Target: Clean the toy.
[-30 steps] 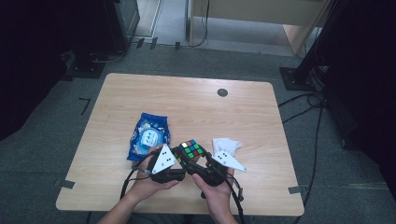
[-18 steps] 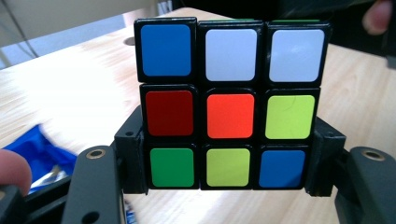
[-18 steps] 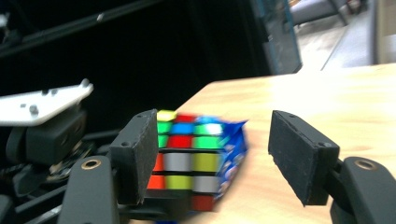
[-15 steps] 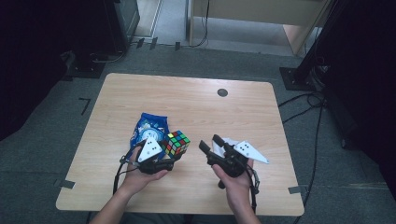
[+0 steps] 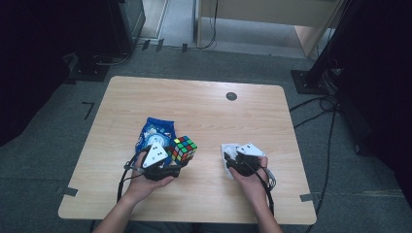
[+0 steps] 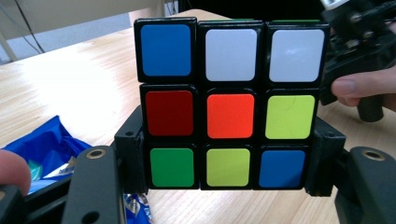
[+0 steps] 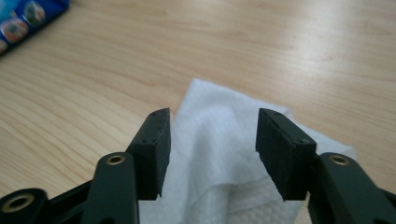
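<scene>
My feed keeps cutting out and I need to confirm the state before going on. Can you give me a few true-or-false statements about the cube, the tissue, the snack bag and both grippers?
1. The left gripper is shut on the puzzle cube. True.
2. The middle square of the cube face seen in the left gripper view is blue. False: it is orange.
3. The right gripper is clamped on the white tissue. False: its jaws have just been closing, but they stand apart with a raised fold of tissue between them.
4. The blue snack bag lies beside the left gripper. True.
5. The tissue lies on the floor. False: it lies on the wooden table.
</scene>
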`<move>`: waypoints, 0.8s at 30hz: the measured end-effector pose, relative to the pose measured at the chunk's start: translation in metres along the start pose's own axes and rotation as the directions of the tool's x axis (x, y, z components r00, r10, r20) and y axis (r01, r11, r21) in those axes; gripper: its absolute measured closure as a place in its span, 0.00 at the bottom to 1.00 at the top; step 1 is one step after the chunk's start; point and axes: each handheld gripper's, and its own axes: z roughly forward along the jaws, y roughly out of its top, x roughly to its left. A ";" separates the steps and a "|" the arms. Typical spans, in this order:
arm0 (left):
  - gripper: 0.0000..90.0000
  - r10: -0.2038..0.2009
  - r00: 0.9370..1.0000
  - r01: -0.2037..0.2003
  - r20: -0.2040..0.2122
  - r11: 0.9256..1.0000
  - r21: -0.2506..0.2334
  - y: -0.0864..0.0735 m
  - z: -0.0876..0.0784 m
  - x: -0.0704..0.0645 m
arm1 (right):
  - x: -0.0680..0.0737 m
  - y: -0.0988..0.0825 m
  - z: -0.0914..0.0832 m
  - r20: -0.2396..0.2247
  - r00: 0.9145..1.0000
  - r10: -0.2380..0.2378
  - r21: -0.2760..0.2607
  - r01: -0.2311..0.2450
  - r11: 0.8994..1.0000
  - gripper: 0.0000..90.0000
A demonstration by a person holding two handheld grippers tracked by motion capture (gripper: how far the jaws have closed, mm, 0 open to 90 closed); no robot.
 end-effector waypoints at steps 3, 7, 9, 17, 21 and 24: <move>0.38 0.001 1.000 -0.001 0.004 1.000 0.003 0.000 0.001 -0.002 | -0.004 -0.003 0.002 0.027 1.000 0.013 0.026 -0.014 1.000 0.64; 0.38 0.004 1.000 -0.004 0.007 1.000 -0.001 0.000 0.001 -0.003 | -0.009 -0.007 0.003 0.008 1.000 0.026 0.050 -0.026 0.998 0.78; 0.38 0.007 1.000 -0.007 0.009 1.000 -0.001 0.000 0.001 -0.004 | -0.010 -0.007 0.001 -0.006 1.000 0.023 0.054 -0.023 0.998 0.93; 0.38 0.019 1.000 -0.019 0.019 1.000 0.005 0.000 0.003 -0.006 | 0.011 0.018 -0.026 -0.201 0.978 0.064 -0.052 -0.076 0.996 0.99; 0.38 0.032 0.999 -0.033 0.031 0.999 0.006 -0.001 0.005 -0.011 | 0.041 0.045 -0.060 -0.302 0.953 0.009 -0.202 -0.073 0.977 0.99; 0.38 0.046 0.998 -0.047 0.043 0.999 0.006 -0.001 0.007 -0.017 | 0.063 0.060 -0.083 -0.356 0.933 -0.049 -0.294 -0.063 0.954 0.99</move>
